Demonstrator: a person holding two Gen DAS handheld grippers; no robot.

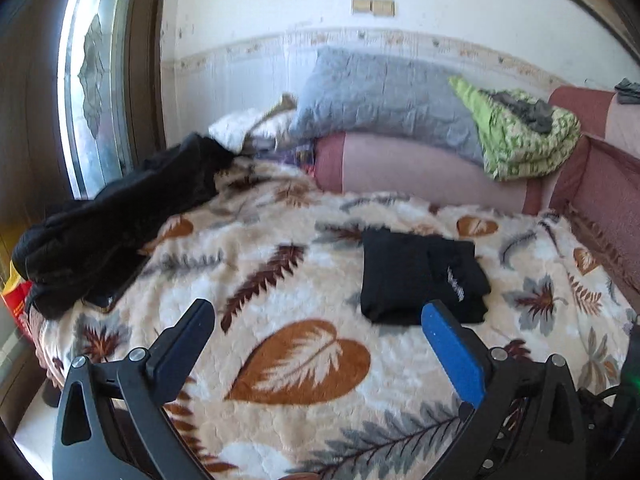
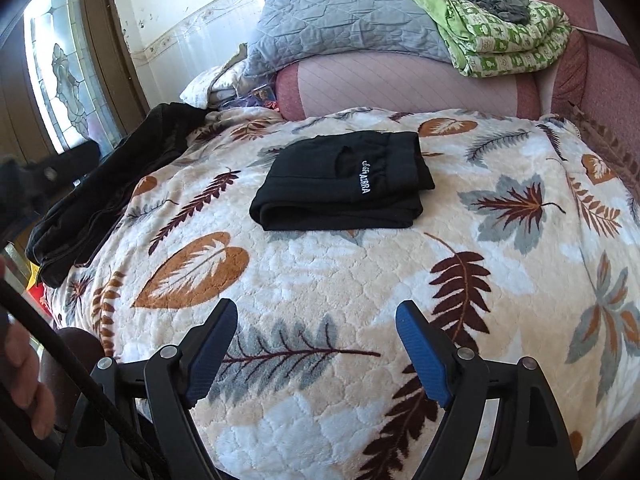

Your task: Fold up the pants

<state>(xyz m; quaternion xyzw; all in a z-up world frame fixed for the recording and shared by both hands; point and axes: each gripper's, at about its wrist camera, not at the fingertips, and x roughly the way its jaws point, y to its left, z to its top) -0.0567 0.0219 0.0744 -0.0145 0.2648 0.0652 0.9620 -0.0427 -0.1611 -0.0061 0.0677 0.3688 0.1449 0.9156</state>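
Two grippers: both are hovering empty above the near part of the bed, neither touching cloth.
Left gripper: jaws are standing spread wide, nothing between them; its right blue pad is overlapping the near edge of the pants in the left wrist view, but contact is not showing.
Right gripper: jaws are likewise spread apart and empty, sitting well short of the pants on the near side.
Pants: black, lying as a compact rectangular bundle in the middle of the leaf-print blanket, layered edges facing the near side, white lettering showing on top.
Task state, judged: the fold is looking finished; the bundle is sitting square and flat, and the spread, backed-off jaws are fitting a release, not an approach.
Why centred, judged: the middle of the blanket is giving a flat, soft patch, away from clutter, so the stack is keeping its shape.
Black garment pile: lying loose left of the pants, along the blanket's left edge, well apart from them.
Grey pillow: leaning against the wall beyond the pants, resting on a pink bolster.
Green quilt: folded, beyond and right of the pants, a dark item on top.
Risk, judged: plush pile could be snagging a pad, dragging the top layer askew.
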